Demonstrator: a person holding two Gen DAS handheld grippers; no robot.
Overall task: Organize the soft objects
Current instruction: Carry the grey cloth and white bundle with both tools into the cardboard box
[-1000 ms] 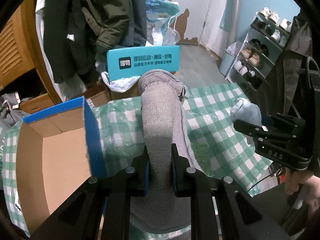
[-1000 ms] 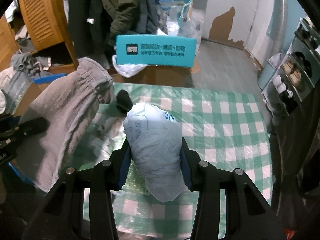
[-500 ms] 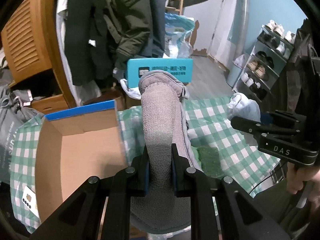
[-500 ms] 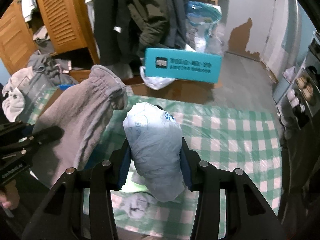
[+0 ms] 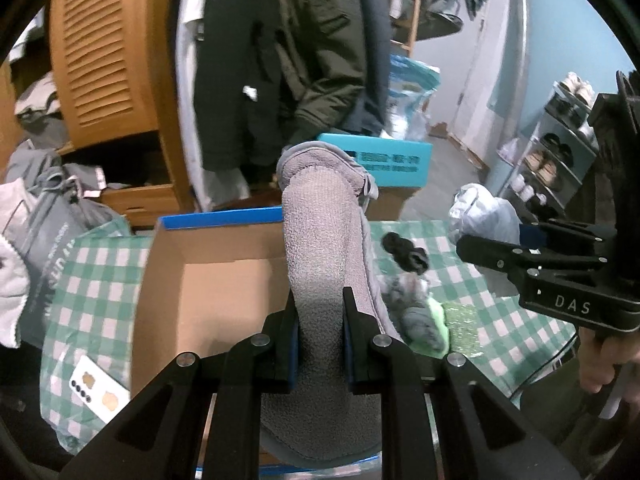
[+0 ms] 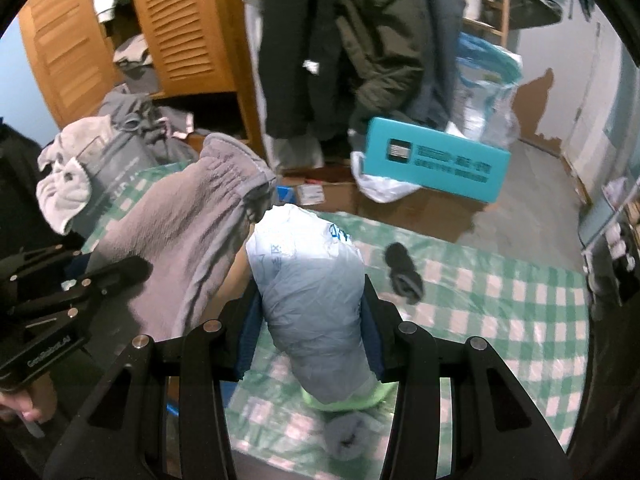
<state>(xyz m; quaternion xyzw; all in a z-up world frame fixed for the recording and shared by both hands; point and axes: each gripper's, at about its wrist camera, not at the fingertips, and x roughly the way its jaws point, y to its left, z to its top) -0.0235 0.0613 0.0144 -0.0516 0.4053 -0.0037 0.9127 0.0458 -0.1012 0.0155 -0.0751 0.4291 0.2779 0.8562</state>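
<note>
A lived-in home, likely an entryway or bedroom corner. Coats (image 5: 320, 60) hang beside a louvred wooden wardrobe (image 5: 104, 68) (clothes spill from its open shelf), and well to the wardrobe's right a shoe rack (image 5: 560, 148) stands against a blue wall. A table with a green checked cloth (image 6: 500, 300) stands in front.

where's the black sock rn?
The black sock lies on the checked cloth, right of the cardboard box, beyond the grey bundle.

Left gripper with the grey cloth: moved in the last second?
Yes. The left gripper, shut on the grey cloth, has risen and shifted left: the cardboard box now sits lower and nearer centre of its view.
</note>
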